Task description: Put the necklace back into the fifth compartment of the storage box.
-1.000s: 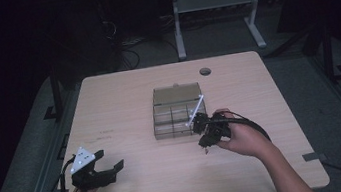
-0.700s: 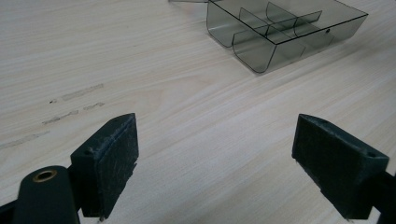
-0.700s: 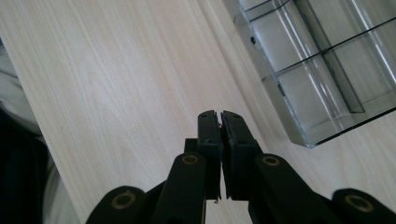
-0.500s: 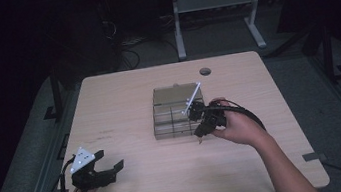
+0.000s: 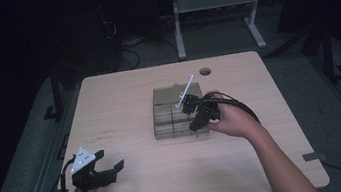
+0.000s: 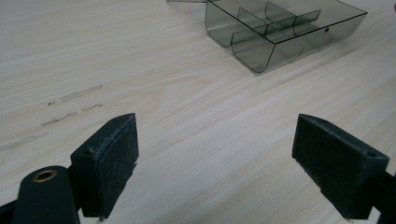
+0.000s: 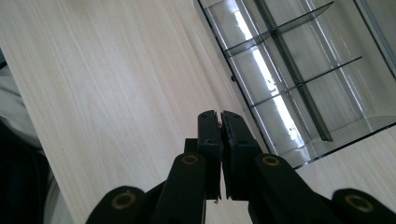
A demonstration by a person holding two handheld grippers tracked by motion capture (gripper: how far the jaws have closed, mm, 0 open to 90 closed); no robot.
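Left tongs (image 5: 110,167) rest at the near-left counter (image 5: 123,97) edge, pads spread wide, nothing between them. Right tongs (image 7: 220,122) pressed together on a tiny thing, too small to name (a reddish speck at the pad seam), hovering over the near edge of the smoked clear divided organizer tray (image 5: 167,121) mid-counter. Tray's long axis runs away from the person; right hand nearer. No readable writing.

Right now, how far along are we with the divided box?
Nothing looks placed yet: the compartments of the clear divided box appear empty. In hand: the right gripper hangs at the box's near edge with its fingers pressed together; a tiny reddish speck shows between them, too small to identify. The left gripper waits open over bare table. Any filling or sorting is left.
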